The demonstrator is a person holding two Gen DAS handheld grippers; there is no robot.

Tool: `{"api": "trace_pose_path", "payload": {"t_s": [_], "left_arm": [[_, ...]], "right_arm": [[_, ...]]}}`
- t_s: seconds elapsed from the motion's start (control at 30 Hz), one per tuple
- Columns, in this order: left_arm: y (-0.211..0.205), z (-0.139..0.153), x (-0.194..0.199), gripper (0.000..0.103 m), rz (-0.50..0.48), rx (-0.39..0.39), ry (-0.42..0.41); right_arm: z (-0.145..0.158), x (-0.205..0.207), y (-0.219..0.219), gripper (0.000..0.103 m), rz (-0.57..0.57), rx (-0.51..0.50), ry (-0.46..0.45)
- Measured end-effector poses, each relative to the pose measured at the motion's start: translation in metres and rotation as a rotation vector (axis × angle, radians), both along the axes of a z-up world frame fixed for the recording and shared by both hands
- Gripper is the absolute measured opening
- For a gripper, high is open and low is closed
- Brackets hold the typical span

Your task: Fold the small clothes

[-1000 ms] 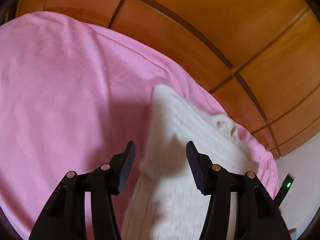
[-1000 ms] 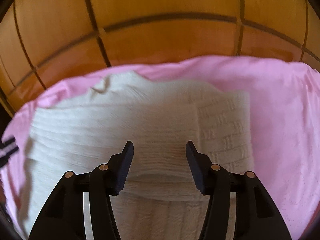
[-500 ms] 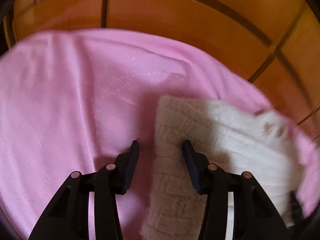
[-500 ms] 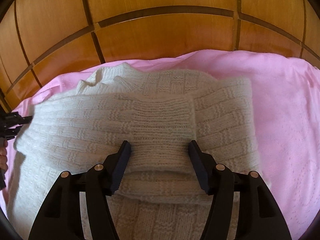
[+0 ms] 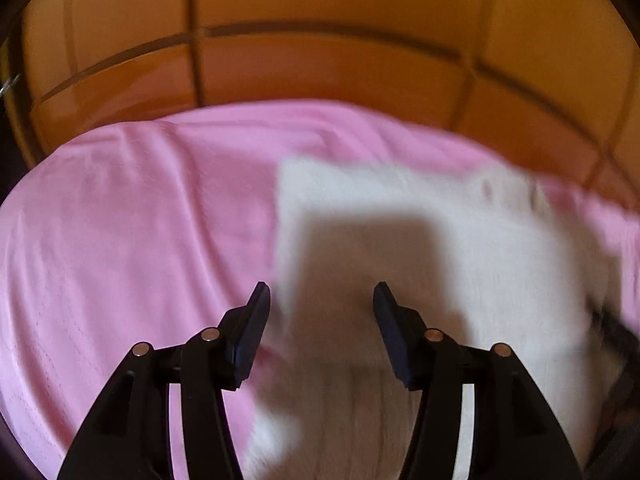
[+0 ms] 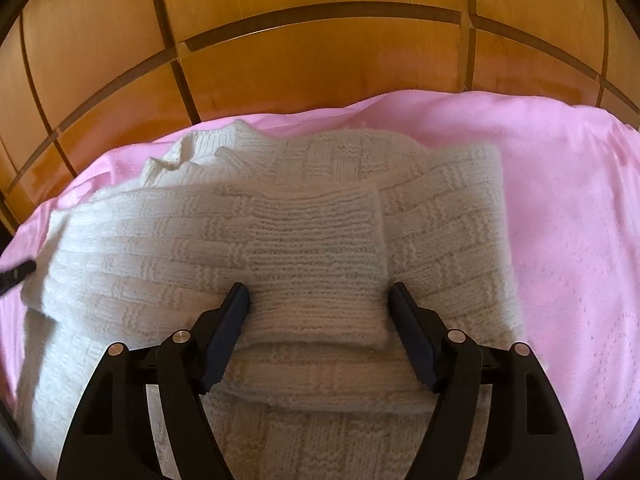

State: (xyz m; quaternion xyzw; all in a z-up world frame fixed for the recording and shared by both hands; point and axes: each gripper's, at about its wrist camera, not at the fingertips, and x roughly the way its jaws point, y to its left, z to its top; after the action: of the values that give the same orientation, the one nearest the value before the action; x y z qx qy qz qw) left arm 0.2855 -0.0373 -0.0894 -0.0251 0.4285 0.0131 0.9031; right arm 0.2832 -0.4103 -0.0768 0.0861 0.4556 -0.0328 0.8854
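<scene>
the left gripper (image 5: 320,300), jaws just parted, hovers empty over the cream knit sweater (image 6: 304,248) lying on the pink sheet (image 6: 560,220); the right gripper (image 6: 318,300), jaws just widening, straddles the folded sleeve ungripped, which could snag and unfold

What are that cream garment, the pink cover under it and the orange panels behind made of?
Cream garment: looks like soft wool or acrylic knit, with ribbed and basket-weave stitches.
Pink cover: thin woven cloth, probably cotton, matte, with faint stitched patterns and creases.
Orange panels: seemingly varnished wood, glossy, with dark inlaid strips.
</scene>
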Motion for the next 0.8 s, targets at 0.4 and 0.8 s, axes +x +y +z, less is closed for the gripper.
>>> {"api": "trace_pose_path", "payload": {"t_s": [0.4, 0.8], "left_arm": [[-0.004, 0.045, -0.059, 0.063, -0.013, -0.031, -0.085], [-0.002, 0.057, -0.128, 0.067, -0.061, -0.048, -0.111]], "right_arm": [[0.038, -0.022, 0.003, 0.080, -0.013, 0.022, -0.013], [0.042, -0.094, 0.033, 0.085, 0.078, -0.012, 0.070]]}}
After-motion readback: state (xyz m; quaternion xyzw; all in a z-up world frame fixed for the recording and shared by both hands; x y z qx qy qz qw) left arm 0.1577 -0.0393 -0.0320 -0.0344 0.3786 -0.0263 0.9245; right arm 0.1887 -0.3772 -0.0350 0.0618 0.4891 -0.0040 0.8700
